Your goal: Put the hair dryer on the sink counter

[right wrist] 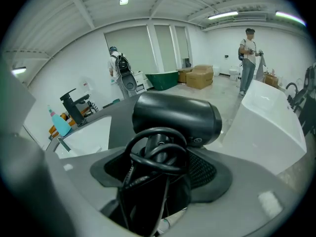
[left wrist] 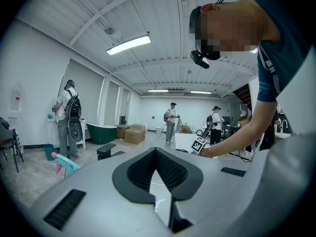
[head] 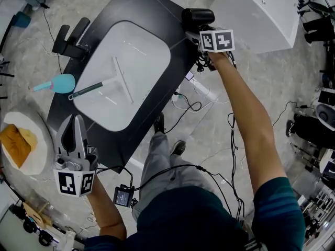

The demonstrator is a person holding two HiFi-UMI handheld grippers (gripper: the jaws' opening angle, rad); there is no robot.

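Note:
A black hair dryer (head: 197, 17) with its cord looped round the handle hangs over the far right corner of the black sink counter (head: 157, 14). My right gripper (head: 201, 31) is shut on its handle. In the right gripper view the hair dryer (right wrist: 177, 117) fills the space between the jaws, barrel lying crosswise above them, and my right gripper (right wrist: 158, 169) clamps the handle and cord. My left gripper (head: 74, 127) hovers over the counter's near left corner, its fingers together with nothing between them. In its own view the left gripper (left wrist: 156, 152) has its tips touching.
A white basin (head: 125, 77) is sunk in the counter, with a black faucet (head: 70, 41) at its far left. A teal brush (head: 60, 82) and a dark-handled tool (head: 86, 90) lie at the basin's left rim. A round white stand with an orange cloth (head: 21, 143) is left; a white tub (head: 267, 9) is right. Cables cross the floor.

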